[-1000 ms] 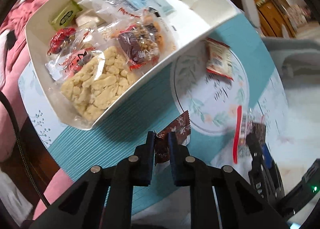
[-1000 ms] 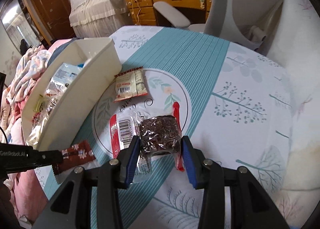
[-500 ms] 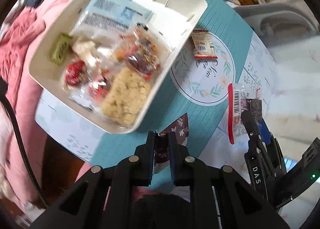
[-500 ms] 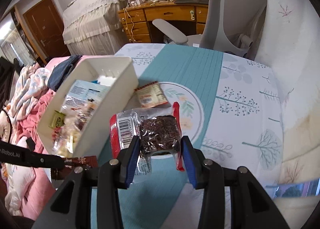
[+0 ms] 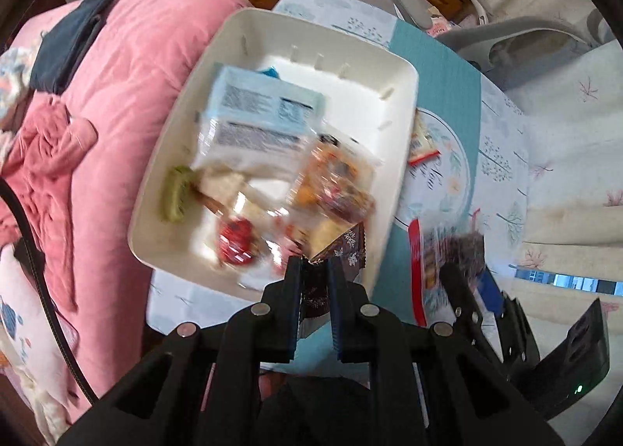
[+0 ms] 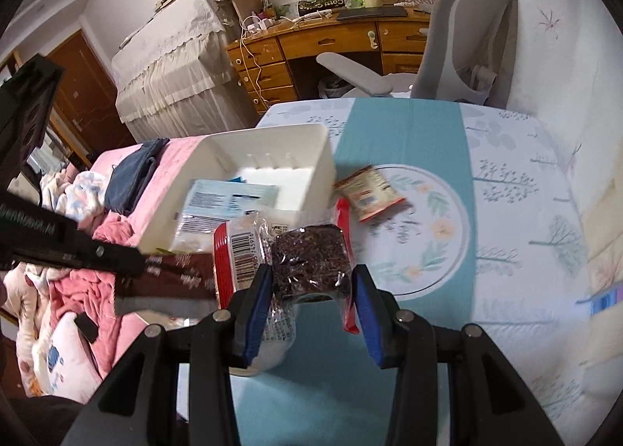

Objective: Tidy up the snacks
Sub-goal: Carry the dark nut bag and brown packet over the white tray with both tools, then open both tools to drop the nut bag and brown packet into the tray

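Observation:
My left gripper [image 5: 314, 269] is shut on a brown snowflake-print wrapper [image 5: 346, 251], held high over the near rim of the white bin [image 5: 405, 95]. The bin holds several snacks, among them a pale blue packet [image 5: 264, 103]. My right gripper [image 6: 309, 282] is shut on a clear packet with a dark brown bar and red ends [image 6: 307, 255], lifted above the table beside the bin [image 6: 311, 138]. That packet also shows in the left wrist view [image 5: 447, 255]. The brown wrapper shows in the right wrist view [image 6: 175, 271]. A small red-and-cream packet [image 6: 368, 193] lies on the table by the bin.
The table has a teal striped runner [image 6: 409, 127] and a white floral cloth. A pink blanket-covered bed [image 5: 117, 76] lies left of the bin. A grey office chair [image 6: 459, 57] and wooden desk [image 6: 331, 45] stand beyond the table's far edge.
Both grippers have risen, each keeping its packet. The left one now hangs over the bin's near end instead of over the runner. The right one has moved closer to the bin.

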The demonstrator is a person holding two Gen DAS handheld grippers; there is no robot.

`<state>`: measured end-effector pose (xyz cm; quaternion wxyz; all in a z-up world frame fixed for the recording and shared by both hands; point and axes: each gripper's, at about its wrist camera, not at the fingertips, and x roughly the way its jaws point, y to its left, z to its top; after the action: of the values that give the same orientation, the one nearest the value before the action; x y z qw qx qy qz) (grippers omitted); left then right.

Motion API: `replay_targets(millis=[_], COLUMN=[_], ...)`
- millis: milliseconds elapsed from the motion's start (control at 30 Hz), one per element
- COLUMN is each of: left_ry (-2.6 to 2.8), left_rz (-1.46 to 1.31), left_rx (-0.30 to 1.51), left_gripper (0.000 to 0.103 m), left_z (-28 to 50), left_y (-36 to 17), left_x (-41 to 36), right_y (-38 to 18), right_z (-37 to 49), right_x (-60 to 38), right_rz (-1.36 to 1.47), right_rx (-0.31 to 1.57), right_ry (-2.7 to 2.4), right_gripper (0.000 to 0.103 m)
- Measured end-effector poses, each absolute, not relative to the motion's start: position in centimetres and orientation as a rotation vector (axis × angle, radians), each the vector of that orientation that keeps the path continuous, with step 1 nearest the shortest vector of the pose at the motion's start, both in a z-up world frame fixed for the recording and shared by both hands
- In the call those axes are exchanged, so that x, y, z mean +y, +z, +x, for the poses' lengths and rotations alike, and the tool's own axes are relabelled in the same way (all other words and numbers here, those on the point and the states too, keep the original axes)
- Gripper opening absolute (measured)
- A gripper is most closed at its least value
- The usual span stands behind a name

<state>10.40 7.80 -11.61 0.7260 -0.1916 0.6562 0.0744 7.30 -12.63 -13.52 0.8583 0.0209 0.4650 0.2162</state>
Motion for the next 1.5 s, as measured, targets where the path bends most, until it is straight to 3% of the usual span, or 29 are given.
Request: replay_targets(millis=[400, 833, 967, 1133, 1200, 1367, 1500], left_ry=[0.187, 0.172, 0.133, 0.064, 0.056, 0.069, 0.129], left_rz=[-0.312, -0.303, -0.288, -0.285, -0.299, -0.34, -0.364], left_rx=[1.435, 1.36, 1.359, 1.342, 1.331, 1.306, 1.297], left_gripper=[0.011, 0.012, 0.02, 0.034, 0.052, 0.058, 0.07], left_z=[11.0, 9.7, 9.7, 9.4, 9.2, 9.0, 9.0], left_y=[-13.6, -13.5, -13.4, -13.1, -13.1, -13.5, -13.6], left_x=[13.9, 15.8, 14.9, 12.7, 11.9, 10.3, 9.2], right_y=[-15.5, -16.6, -16.0, -15.3, -15.1, -14.8, -15.1], right_z=[5.2, 5.0, 4.8, 5.3, 5.8, 7.3, 9.0], right_x=[-7.0, -3.3, -3.9, -5.6, -6.5, -8.8, -10.5], right_rz=[0.157, 0.095, 0.097, 0.097, 0.091, 0.066, 0.037], right_rx=[0.998, 1.075, 1.08, 1.068, 1.059, 1.03, 1.044], right_ry=[0.458, 0.522, 0.517, 0.493, 0.478, 0.457, 0.457], right_gripper=[0.042, 0.044, 0.055, 0.057, 0.057, 0.065, 0.066])
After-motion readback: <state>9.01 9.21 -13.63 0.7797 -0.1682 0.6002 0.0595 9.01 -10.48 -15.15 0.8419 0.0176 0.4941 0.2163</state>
